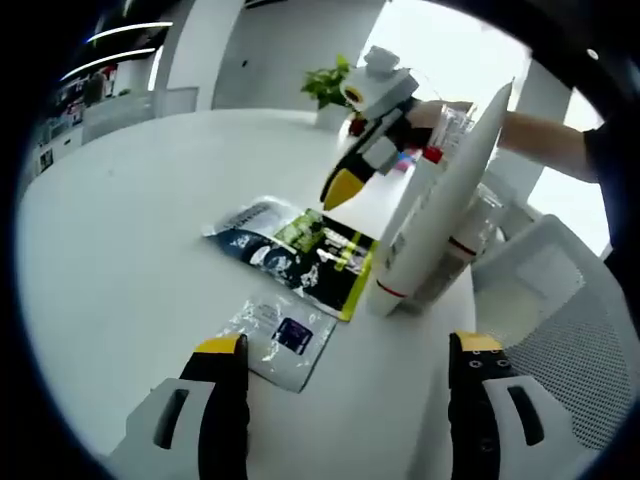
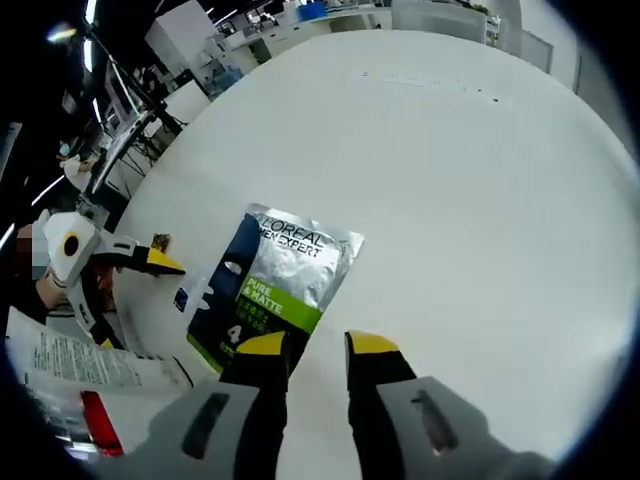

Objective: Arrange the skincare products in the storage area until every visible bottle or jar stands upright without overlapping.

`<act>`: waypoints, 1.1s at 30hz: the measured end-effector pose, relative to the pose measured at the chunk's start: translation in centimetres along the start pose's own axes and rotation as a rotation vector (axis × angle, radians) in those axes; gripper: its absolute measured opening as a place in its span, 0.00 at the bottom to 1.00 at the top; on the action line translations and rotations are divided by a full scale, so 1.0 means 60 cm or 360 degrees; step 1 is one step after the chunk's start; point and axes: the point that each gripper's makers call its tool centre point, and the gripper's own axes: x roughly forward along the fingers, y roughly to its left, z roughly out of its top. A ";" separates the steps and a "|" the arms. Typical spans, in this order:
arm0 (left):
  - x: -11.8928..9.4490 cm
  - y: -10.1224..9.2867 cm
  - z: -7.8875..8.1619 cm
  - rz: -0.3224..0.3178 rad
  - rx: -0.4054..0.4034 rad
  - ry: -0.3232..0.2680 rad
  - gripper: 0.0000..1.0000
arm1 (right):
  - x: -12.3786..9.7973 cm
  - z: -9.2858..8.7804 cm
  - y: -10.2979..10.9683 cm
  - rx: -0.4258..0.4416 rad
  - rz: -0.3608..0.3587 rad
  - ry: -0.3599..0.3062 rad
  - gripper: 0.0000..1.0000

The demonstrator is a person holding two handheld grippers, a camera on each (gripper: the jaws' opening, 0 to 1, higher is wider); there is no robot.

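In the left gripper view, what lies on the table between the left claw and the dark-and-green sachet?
A small clear packet with a dark label lies there on the white table, between the left claw and the dark-and-green sachet.

Bright daylight from a window (image 1: 440,50), blown out to white. Glare on the table (image 2: 480,180). Strong fisheye bending at edges, slightly soft there.

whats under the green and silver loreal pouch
The pouch lies flat on the bare white table. A smaller clear sachet lies beside it, not beneath. Whatever its own body covers stays hidden.
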 end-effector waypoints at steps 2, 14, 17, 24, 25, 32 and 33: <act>0.001 -0.003 0.010 -0.0014 0.0014 -0.0038 0.76 | 0.004 0.003 0.002 0.0002 0.0008 -0.0010 0.18; 0.028 0.037 0.011 0.0161 0.0421 -0.0017 0.45 | 0.015 0.006 0.001 -0.0051 0.0007 0.0000 0.11; 0.030 0.041 0.010 0.0169 0.0421 -0.0034 0.35 | 0.015 0.004 0.005 -0.0053 0.0010 -0.0006 0.08; 0.019 0.071 0.009 0.0252 0.0434 -0.0040 0.31 | 0.018 0.004 0.019 -0.0044 0.0016 -0.0001 0.04; 0.012 0.075 0.008 0.0261 0.0409 -0.0038 0.31 | 0.018 0.004 0.021 -0.0037 0.0016 0.0001 0.04; -0.015 0.119 0.017 0.0374 0.0353 -0.0055 0.30 | 0.015 -0.002 0.032 0.0023 0.0033 -0.0018 0.02; -0.019 0.136 0.015 0.0405 0.0333 -0.0042 0.30 | 0.015 -0.002 0.034 0.0030 0.0034 -0.0022 0.02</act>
